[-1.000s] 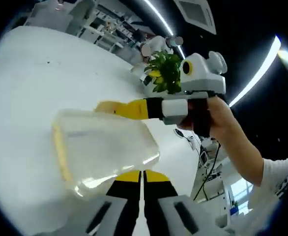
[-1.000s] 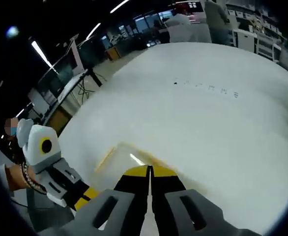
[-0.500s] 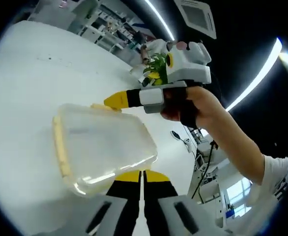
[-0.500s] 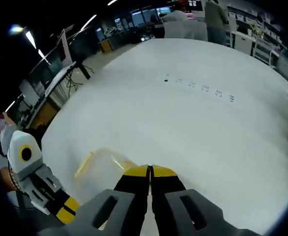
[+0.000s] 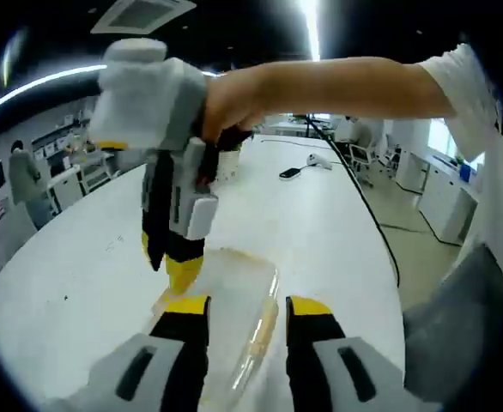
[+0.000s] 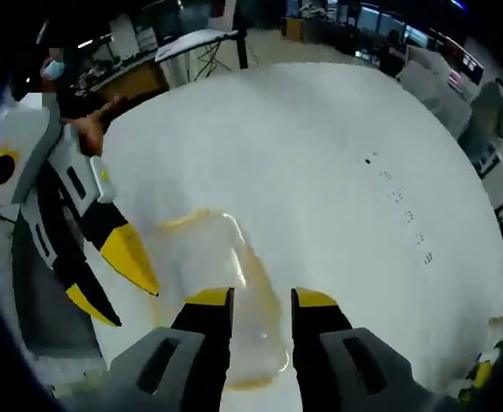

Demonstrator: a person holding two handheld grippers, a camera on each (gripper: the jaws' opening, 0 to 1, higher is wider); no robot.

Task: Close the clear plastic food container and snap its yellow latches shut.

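Observation:
The clear plastic container [image 5: 239, 296] lies on the white table [image 5: 337, 232], with a yellow latch [image 5: 256, 339] along its edge. My left gripper [image 5: 247, 305] is open, and its yellow-tipped jaws stand on either side of the container's near end. The right gripper [image 5: 178, 268] hangs down over the container's far left corner, held in a person's hand [image 5: 234, 90]. In the right gripper view the container [image 6: 213, 249] sits just ahead of my open right gripper [image 6: 262, 298]. There the left gripper [image 6: 118, 287] reaches in from the left, jaws apart, beside the container.
A person's arm [image 5: 363, 81] crosses above the table. A black device [image 5: 290, 172], a white mouse [image 5: 318, 160] and a cable [image 5: 363, 206] lie at the far end. A green plant [image 6: 485, 371] stands near the table's edge. Small black marks [image 6: 397, 197] dot the table.
Both grippers have gone from shut to open. The container, earlier held up before the left camera, now lies on the table between the jaws. Both views have swung round.

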